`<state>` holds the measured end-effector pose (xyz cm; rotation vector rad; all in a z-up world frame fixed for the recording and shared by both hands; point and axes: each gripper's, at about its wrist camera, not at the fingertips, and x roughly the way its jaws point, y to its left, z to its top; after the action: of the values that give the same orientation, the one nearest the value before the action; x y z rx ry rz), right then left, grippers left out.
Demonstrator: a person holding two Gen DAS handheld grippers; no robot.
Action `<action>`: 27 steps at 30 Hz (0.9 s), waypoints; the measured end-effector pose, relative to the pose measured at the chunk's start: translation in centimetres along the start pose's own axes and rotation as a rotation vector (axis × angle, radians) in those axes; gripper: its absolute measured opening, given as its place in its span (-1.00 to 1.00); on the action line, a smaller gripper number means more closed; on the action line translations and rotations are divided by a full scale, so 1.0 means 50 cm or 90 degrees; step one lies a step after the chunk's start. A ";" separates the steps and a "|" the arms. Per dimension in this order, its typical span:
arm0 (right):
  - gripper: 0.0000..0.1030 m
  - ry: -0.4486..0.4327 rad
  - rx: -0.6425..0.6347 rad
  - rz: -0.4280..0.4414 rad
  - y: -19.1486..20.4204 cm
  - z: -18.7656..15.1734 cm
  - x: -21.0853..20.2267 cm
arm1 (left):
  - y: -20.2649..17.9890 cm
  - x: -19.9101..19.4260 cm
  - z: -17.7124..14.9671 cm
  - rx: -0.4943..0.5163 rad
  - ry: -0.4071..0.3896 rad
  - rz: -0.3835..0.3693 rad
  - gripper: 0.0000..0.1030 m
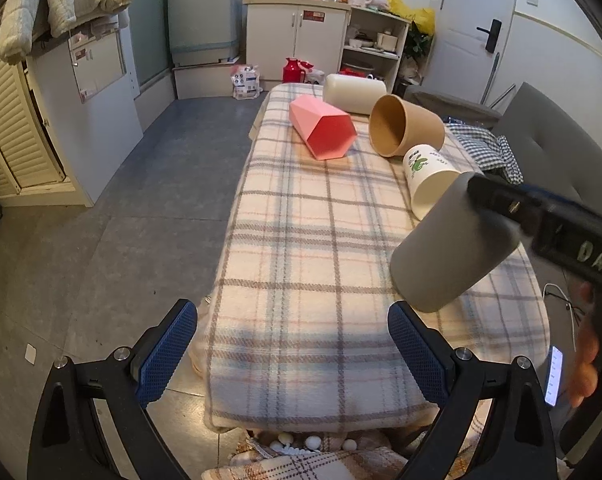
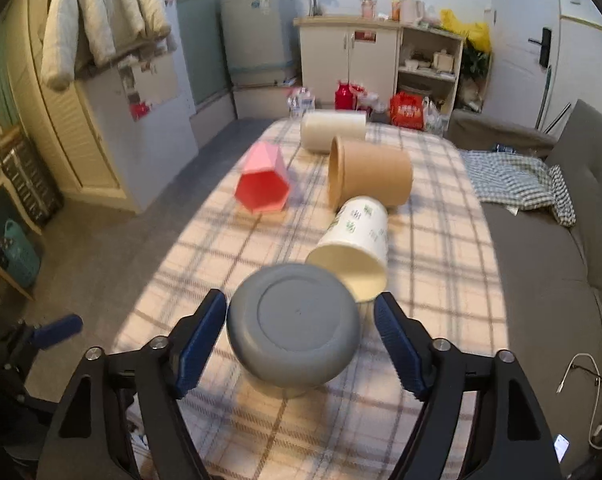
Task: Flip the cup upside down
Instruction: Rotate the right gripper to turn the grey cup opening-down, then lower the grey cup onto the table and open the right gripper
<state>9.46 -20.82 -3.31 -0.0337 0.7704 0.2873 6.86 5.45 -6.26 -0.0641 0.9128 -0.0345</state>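
A grey cup hangs tilted above the right side of the plaid-covered table. In the right wrist view its flat base faces the camera, between the blue pads of my right gripper. The left pad touches its side; a gap shows at the right pad. From the left wrist view a black finger of the right gripper lies across the cup. My left gripper is open and empty over the table's near edge.
Several cups lie on their sides further back: a white printed one, a brown paper one, a pink hexagonal one and a cream one. A grey sofa with checked cloth runs along the right.
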 end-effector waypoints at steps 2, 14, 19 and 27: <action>0.52 -0.018 0.001 -0.001 -0.003 0.007 -0.020 | -0.009 -0.008 0.002 0.004 -0.006 0.001 0.92; 0.52 -0.117 0.048 -0.008 -0.081 -0.005 -0.166 | -0.100 -0.086 0.019 0.060 -0.074 -0.006 0.92; 0.52 -0.144 0.080 -0.023 -0.117 -0.038 -0.213 | -0.128 -0.121 0.026 0.070 -0.119 -0.009 0.92; 0.61 -0.157 0.111 -0.037 -0.130 -0.101 -0.231 | -0.142 -0.170 0.004 0.070 -0.214 -0.011 0.92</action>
<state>-0.11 -30.58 0.55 0.1417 0.5467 0.1639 1.80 -1.16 1.05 0.0236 0.5736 -0.0877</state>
